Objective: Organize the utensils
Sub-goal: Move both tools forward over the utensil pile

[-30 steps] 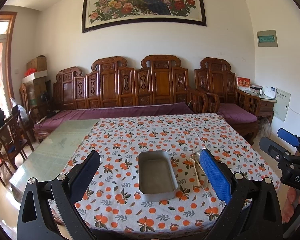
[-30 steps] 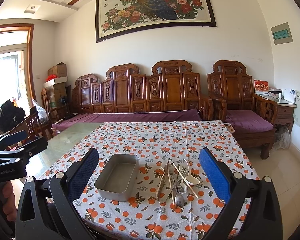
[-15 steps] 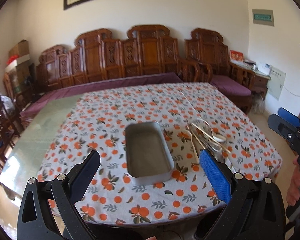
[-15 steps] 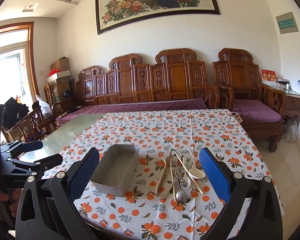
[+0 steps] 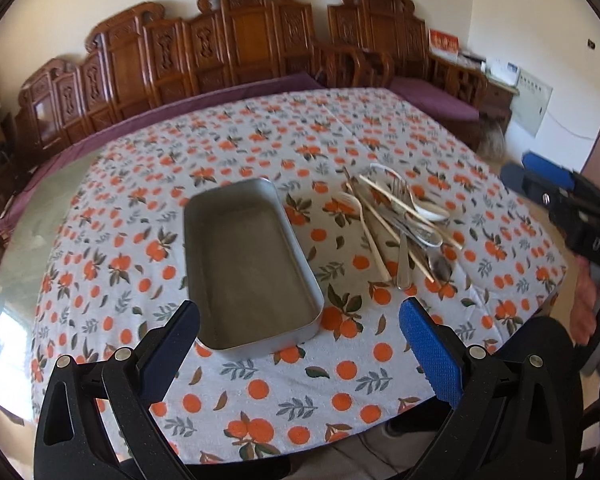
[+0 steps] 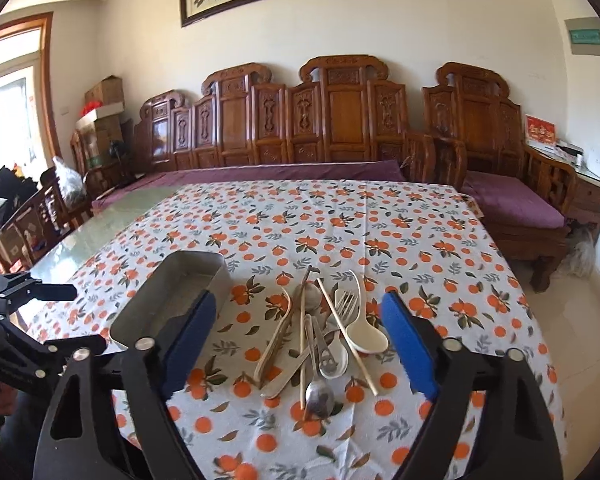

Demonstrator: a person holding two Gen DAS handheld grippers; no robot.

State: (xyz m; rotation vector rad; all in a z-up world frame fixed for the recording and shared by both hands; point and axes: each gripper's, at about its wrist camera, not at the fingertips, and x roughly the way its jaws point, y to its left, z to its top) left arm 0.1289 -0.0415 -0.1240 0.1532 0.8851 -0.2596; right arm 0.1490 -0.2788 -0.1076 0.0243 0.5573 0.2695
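utensils (image 6: 324, 336) heaped beside tray (image 5: 248, 264) | left gripper (image 5: 300, 344) wide, above tray | right gripper (image 6: 296, 336) wide, above utensils

A table (image 5: 28, 208) with a glassy greenish top carries a white tablecloth (image 5: 260, 140) printed with oranges and leaves, which covers most of it and leaves the left strip bare. On the cloth lies a grey metal tray (image 5: 248, 264), rectangular with rounded corners. Just to its right, not touching it, sits a loose pile of utensils (image 6: 320, 340): crossed chopsticks, a fork, metal spoons and a white spoon (image 6: 366, 336).
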